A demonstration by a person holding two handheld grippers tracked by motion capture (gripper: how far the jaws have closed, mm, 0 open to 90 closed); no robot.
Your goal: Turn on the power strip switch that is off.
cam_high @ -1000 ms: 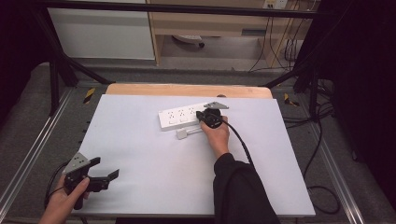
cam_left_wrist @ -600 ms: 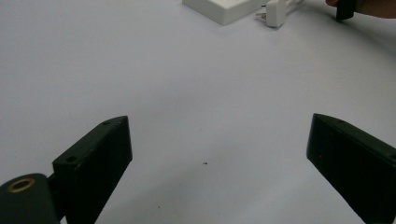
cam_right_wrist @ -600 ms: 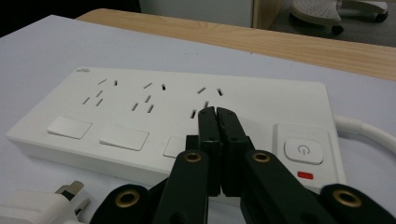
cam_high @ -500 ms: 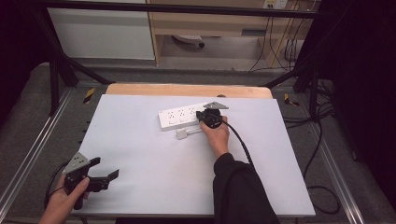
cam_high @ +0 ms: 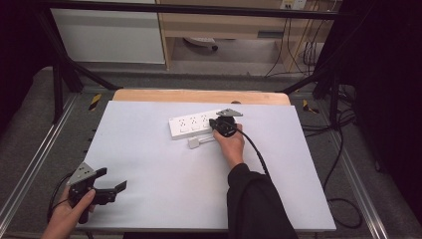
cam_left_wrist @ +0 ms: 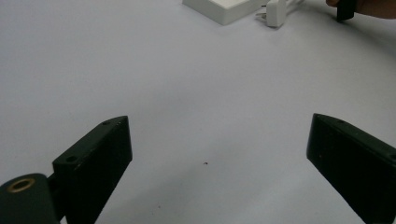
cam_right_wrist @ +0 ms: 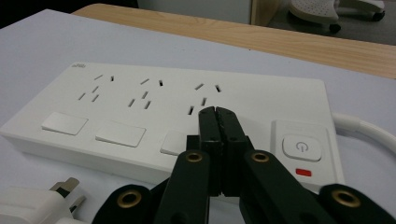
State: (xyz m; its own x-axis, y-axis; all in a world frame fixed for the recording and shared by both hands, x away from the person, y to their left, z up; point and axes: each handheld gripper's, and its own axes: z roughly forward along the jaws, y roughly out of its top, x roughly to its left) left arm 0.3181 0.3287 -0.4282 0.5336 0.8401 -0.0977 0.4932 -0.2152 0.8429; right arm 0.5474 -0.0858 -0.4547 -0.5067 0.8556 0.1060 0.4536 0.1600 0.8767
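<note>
A white power strip (cam_high: 194,125) lies on the white table top near the back middle, with three socket groups, rocker switches and a power button (cam_right_wrist: 301,146). My right gripper (cam_high: 219,123) is shut with nothing between its jaws, and its tip (cam_right_wrist: 218,112) rests over the strip's top by the rightmost socket. A white plug (cam_high: 194,143) lies just in front of the strip; its body and prongs show at the bottom left (cam_right_wrist: 37,202) of the right gripper view. My left gripper (cam_high: 112,181) stands open near the front left corner, nothing between its fingers (cam_left_wrist: 95,158).
A pale cable (cam_right_wrist: 364,128) leaves the strip's right end. A wooden strip (cam_high: 199,96) borders the table's far edge. Metal rails (cam_high: 35,164) run along both sides. The strip's corner (cam_left_wrist: 224,9) and the plug (cam_left_wrist: 275,11) lie far ahead in the left gripper view.
</note>
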